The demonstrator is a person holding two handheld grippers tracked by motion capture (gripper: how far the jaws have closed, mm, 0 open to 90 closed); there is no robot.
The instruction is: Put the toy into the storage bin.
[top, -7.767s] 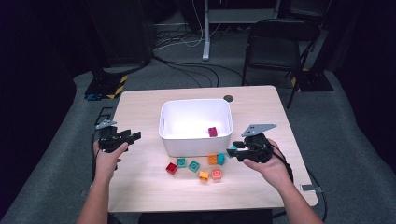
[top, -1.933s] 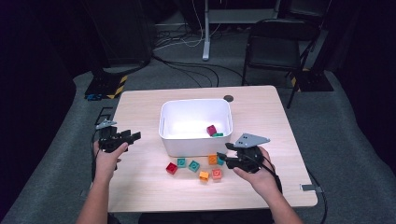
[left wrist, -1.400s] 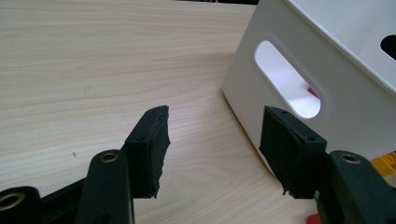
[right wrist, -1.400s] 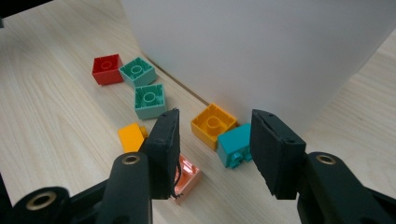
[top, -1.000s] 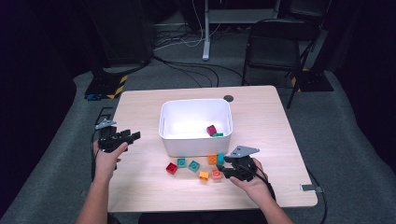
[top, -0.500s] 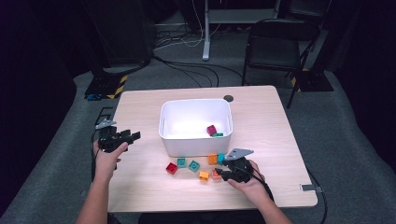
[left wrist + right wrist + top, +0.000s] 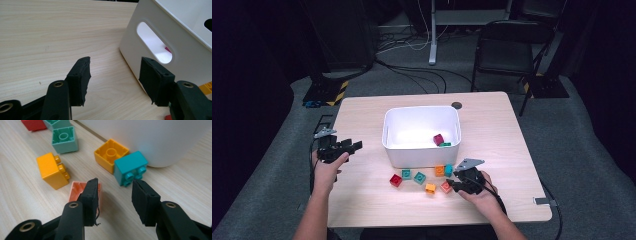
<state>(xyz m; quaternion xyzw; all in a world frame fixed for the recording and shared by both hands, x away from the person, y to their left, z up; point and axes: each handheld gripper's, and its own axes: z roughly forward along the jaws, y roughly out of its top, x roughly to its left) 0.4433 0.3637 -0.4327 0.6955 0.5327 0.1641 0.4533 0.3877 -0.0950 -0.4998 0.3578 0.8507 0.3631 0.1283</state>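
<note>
Salmon brick [image 7: 75, 190] beside right hand-held gripper [image 7: 113, 192]; no lettering legible.

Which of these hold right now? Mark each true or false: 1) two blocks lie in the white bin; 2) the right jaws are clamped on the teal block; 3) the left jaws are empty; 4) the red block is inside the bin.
1) True: a magenta block and a green block lie in the white bin.
2) False: the right gripper has been closing its jaws, but nothing is between them; the teal block lies just beyond, the salmon block behind one jaw.
3) True: the left gripper holds nothing.
4) False: the red block lies on the table.
</note>
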